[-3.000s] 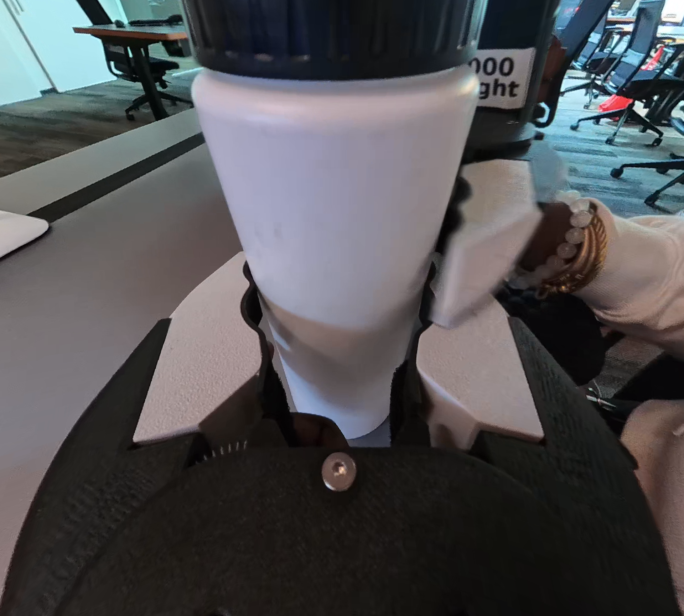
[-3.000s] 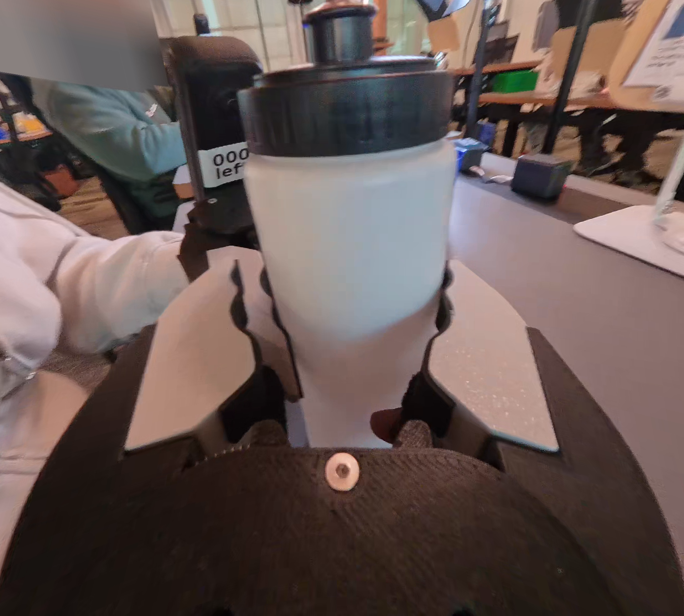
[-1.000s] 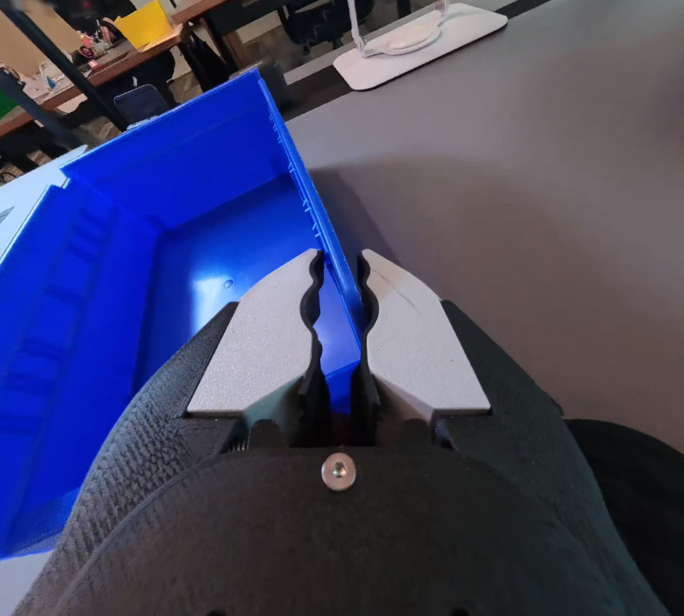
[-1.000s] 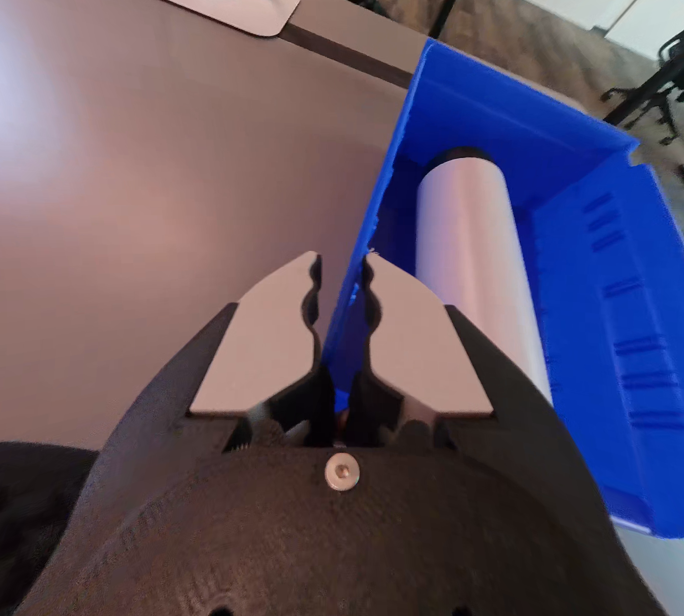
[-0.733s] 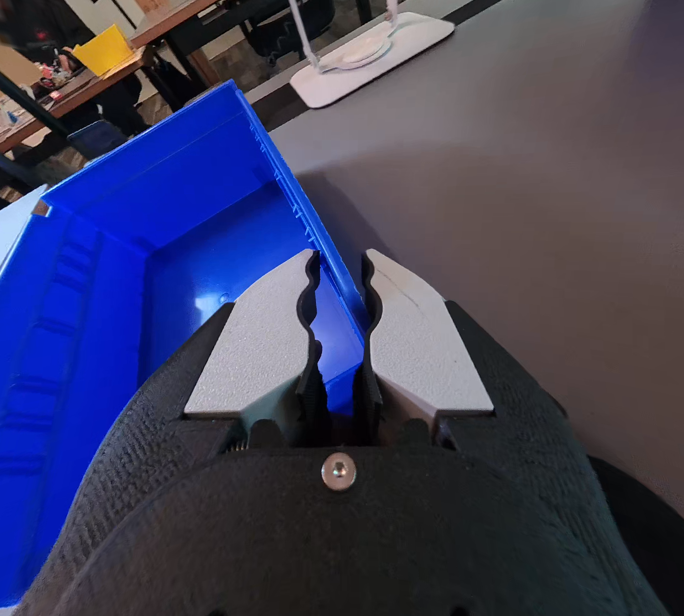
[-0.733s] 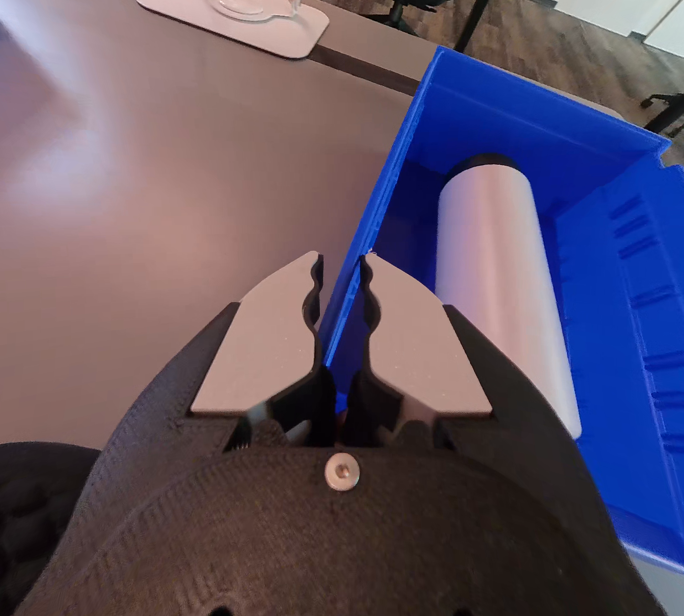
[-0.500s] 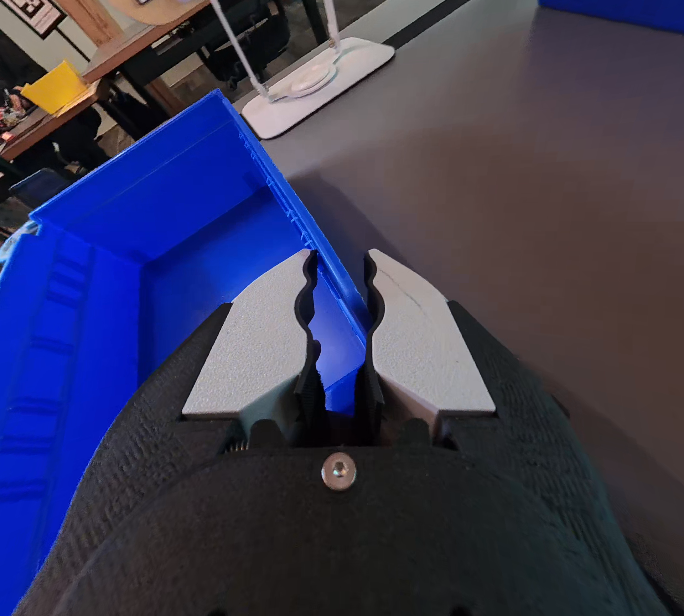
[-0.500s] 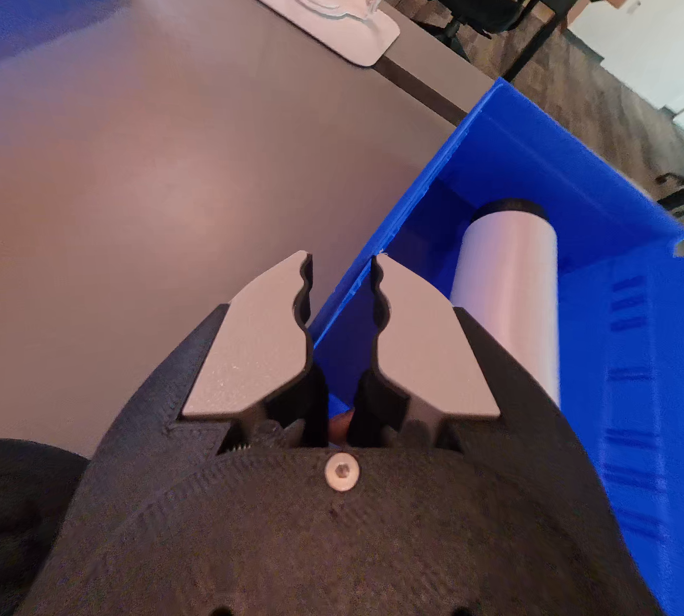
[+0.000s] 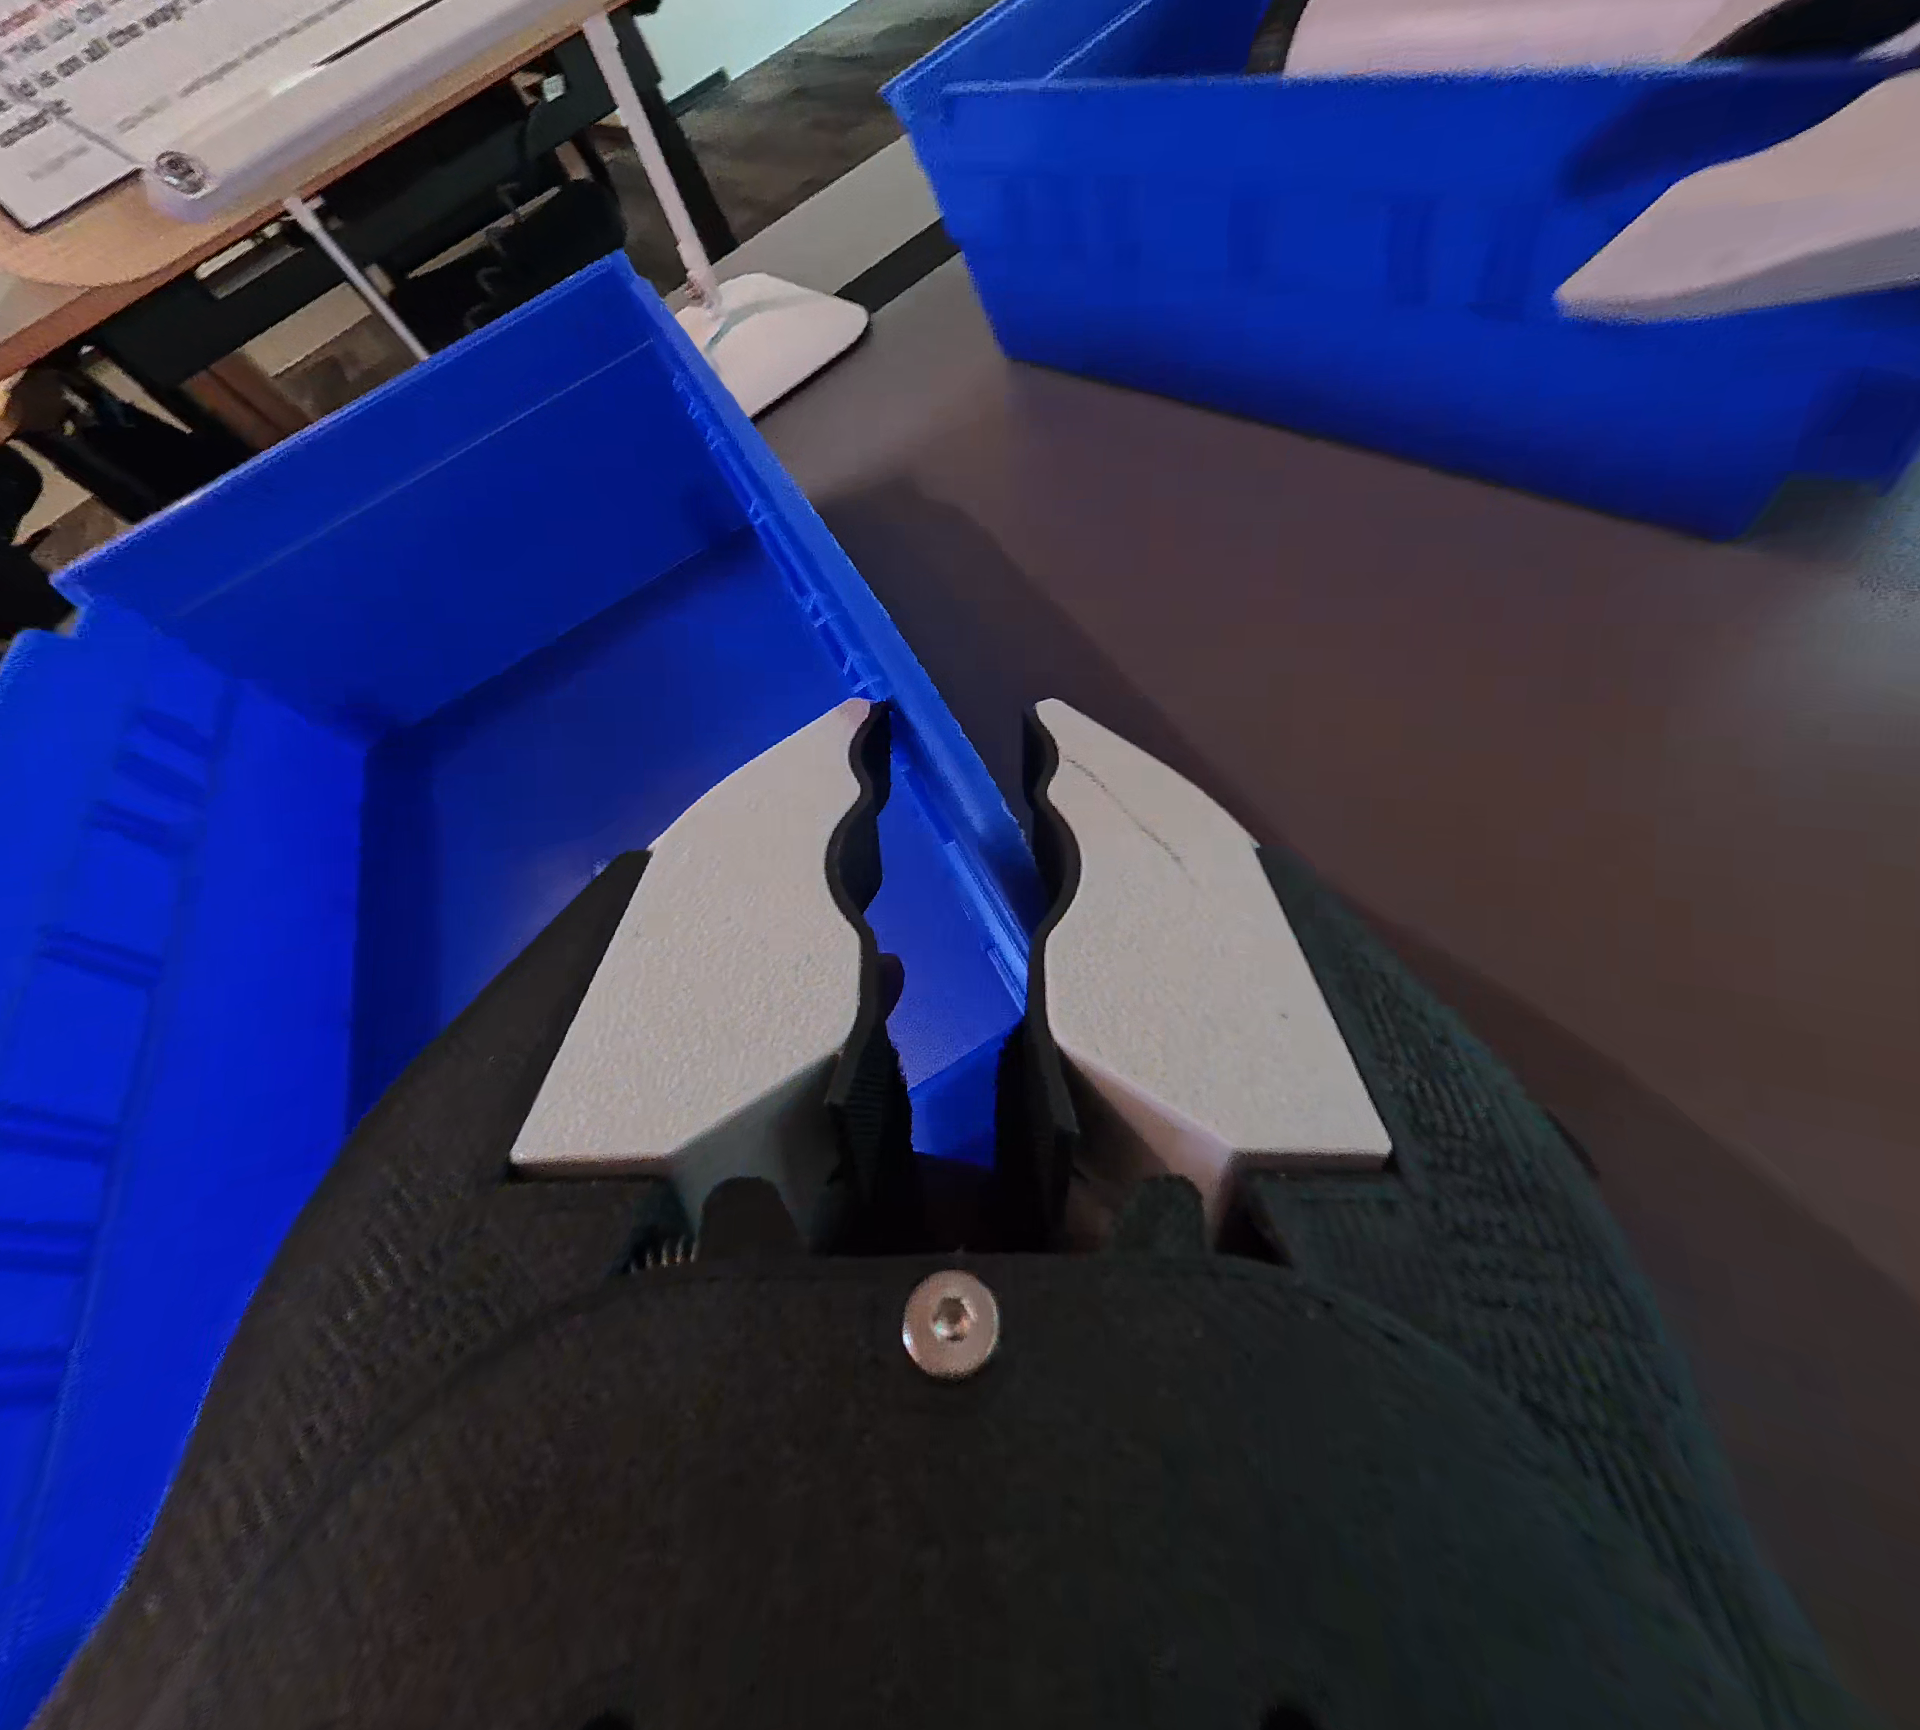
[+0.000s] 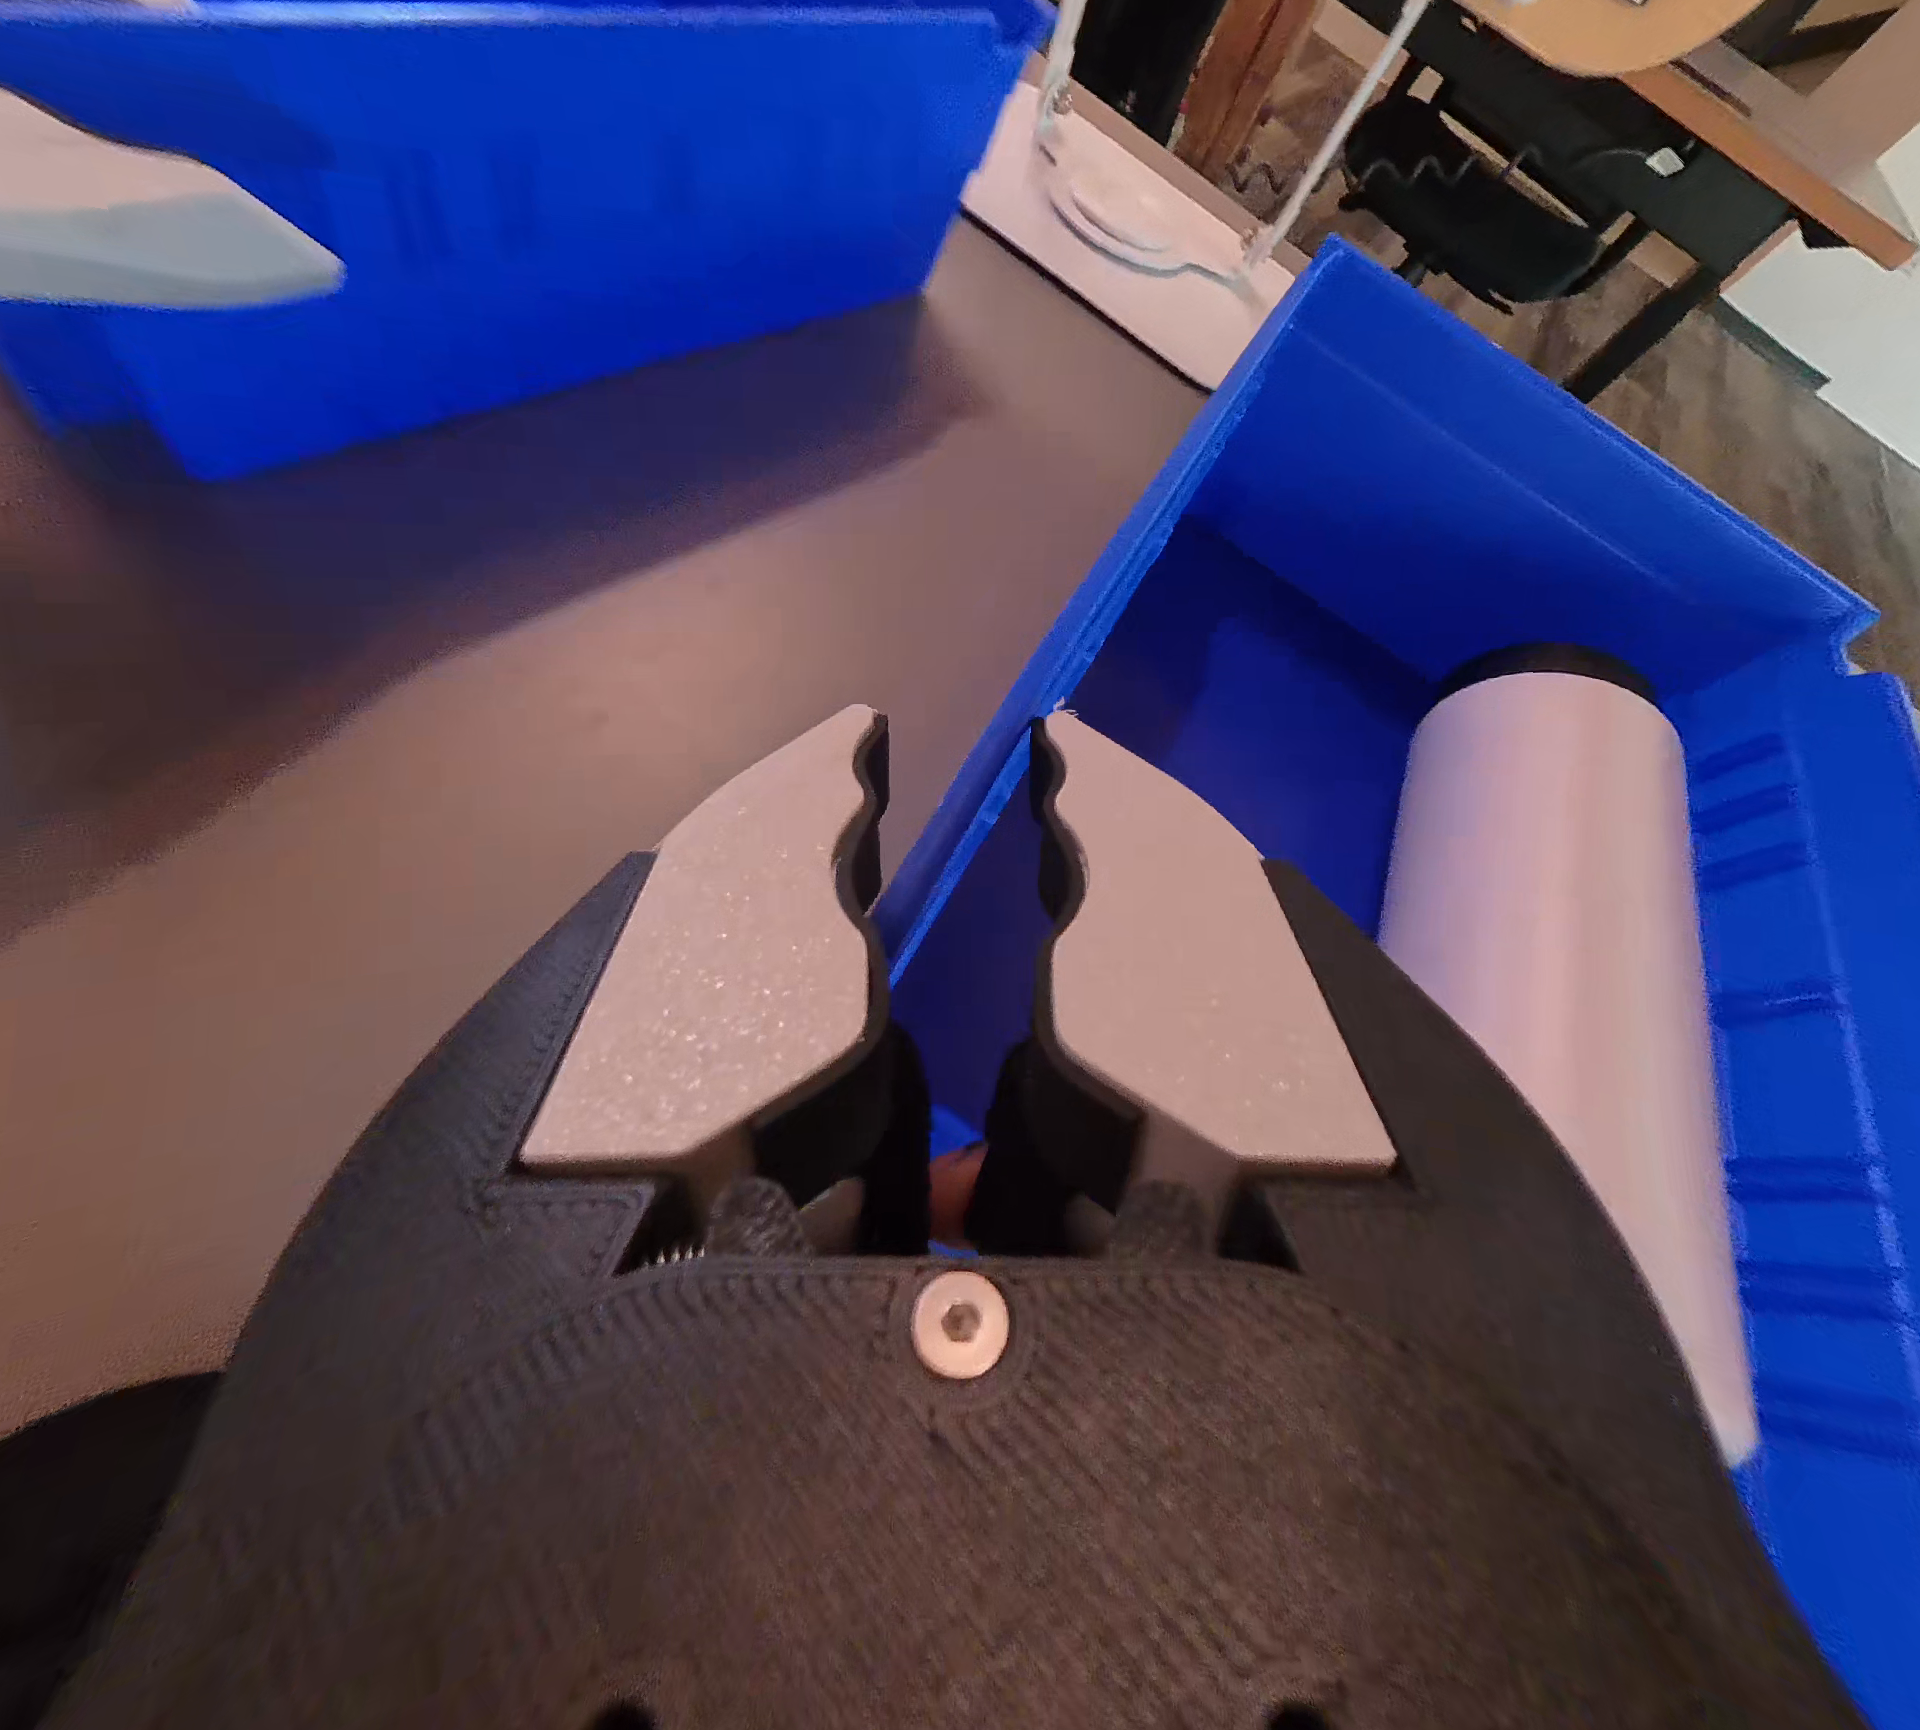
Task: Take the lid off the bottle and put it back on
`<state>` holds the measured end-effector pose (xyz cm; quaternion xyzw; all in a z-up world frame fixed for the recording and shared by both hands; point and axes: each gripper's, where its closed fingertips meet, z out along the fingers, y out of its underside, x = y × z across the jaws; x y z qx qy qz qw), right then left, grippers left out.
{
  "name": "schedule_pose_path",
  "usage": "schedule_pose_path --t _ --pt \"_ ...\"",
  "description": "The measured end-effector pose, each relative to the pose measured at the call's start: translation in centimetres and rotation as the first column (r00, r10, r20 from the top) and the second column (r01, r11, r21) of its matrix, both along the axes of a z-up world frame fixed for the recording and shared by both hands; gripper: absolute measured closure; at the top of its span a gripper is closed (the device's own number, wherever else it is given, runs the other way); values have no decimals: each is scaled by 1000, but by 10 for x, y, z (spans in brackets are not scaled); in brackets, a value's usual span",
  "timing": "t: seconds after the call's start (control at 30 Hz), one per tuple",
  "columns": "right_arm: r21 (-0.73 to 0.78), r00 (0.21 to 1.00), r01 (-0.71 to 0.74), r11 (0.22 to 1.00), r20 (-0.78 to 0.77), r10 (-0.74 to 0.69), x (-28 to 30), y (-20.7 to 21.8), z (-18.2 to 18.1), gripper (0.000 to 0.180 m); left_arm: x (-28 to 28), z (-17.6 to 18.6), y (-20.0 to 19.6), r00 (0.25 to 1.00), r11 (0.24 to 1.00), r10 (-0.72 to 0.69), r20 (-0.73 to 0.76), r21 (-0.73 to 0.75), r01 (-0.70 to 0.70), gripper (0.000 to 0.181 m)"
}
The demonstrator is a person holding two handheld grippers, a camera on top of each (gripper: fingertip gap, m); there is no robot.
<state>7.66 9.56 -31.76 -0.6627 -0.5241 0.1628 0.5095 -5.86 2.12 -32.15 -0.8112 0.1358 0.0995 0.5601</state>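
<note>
Dark grey desk (image 9: 1455,745) ran across the left wrist view, with a sign on a white stand (image 9: 769,330) at its far edge and an office floor beyond. Down low, the left gripper (image 9: 956,724) straddled the right-hand wall of a blue bin (image 9: 468,537), one finger inside and one outside, the jaws only a narrow gap apart; whether they pinched that wall or merely sat astride it, I couldn't tell. That bin looked empty where its floor showed. Far right on the desk sat a second blue bin (image 9: 1299,226), with the other claw's pale fingers, blurred, at its near wall and a pale cylinder behind them. My read: each claw took a bin by its wall to move or steady it, not to work a lid.

Over to the right wrist view, same desk, same stand at the far edge. The right gripper (image 10: 956,724) sat astride the left wall of its own bin (image 10: 1455,454), jaws likewise nearly closed, grip on the wall uncertain. The bottle (image 10: 1538,953) lay on its side inside this bin, along the far side wall, just right of the claw and untouched by it, its dark lid (image 10: 1538,657) on and pointing to the bin's far end
</note>
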Motion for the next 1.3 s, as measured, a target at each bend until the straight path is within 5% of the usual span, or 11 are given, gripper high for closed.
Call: schedule_pose_path --t 0.8,0.9,1.0,1.1,1.17,1.3 --pt "186 967 -252 950 3 256 -39 -50 -4 133 31 3 21 980 989 -129 150 92 116 153" --pt "282 932 -256 925 -184 314 -33 -57 36 124 33 39 13 991 960 -92 100 274 61 125" --pt "376 871 -1 927 -455 186 10 -29 94 117 62 87 -8 989 855 -128 71 513 74 122" --pt "314 820 330 890 -563 -105 77 26 111 101 115 70 -3 951 893 -258 168 419 168 100" --pt "269 822 408 873 -524 -223 108 51 103 93 132 40 12 940 943 -250 233 280 181 93" --pt "115 912 344 932 -277 -303 134 75 48 99 135 -2 33 950 989 -145 278 69 130 94"
